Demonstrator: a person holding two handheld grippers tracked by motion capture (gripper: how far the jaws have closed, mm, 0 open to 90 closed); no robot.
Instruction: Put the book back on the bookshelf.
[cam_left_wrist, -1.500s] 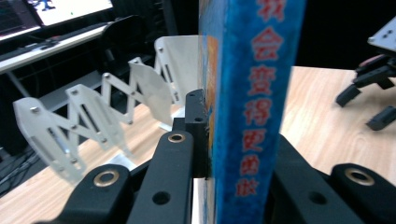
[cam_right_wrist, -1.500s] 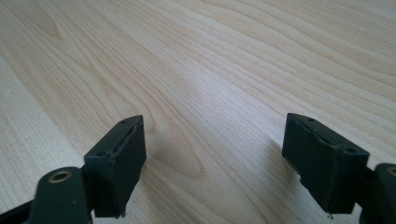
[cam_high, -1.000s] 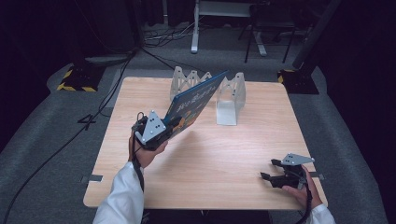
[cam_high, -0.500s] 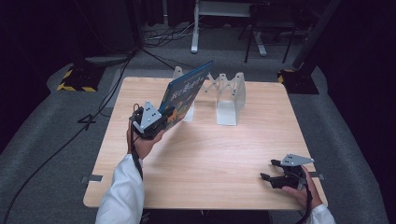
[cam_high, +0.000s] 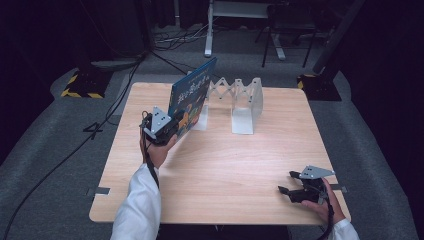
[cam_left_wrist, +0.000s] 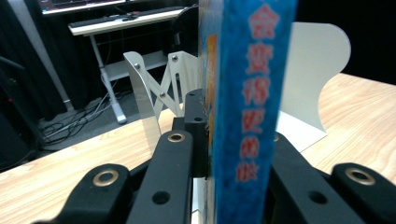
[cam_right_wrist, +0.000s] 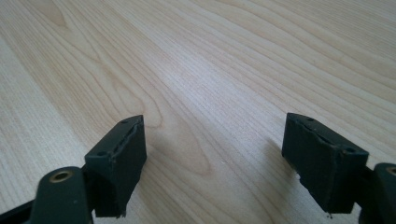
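**A:** Start at the left. What have you got?

**B:** My left gripper (cam_high: 167, 127) is clamped on a blue picture book (cam_high: 192, 97), jaws closed tight across its lower edge. In the left gripper view the book (cam_left_wrist: 243, 107) stands on edge between my jaws, spine facing me, red lettering running down it. I'm holding it up off the table (cam_high: 210, 185), tilted, its top corner leaning out over the far edge.

**A:** And what is just beyond it?

**B:** A white folding book rack (cam_high: 235, 100), the accordion kind with upright dividers, standing near the far edge of the table. The book is at the rack's left end, and one flat foot of the rack lies just beside its lower corner. From the left gripper view the dividers (cam_left_wrist: 159, 79) sit right behind the spine.

**A:** So which step is this?

**B:** My guess is shelving: the book is gripped and lifted, but not yet in a slot.

**A:** What does the next move need?

**B:** Square the book upright, line its edge with a gap between dividers, lower it, then let go.

**A:** And over on the right?

**B:** My right gripper (cam_high: 302, 187) rests low near the front right corner, jaws spread wide, empty, bare wood (cam_right_wrist: 201, 70) between them.
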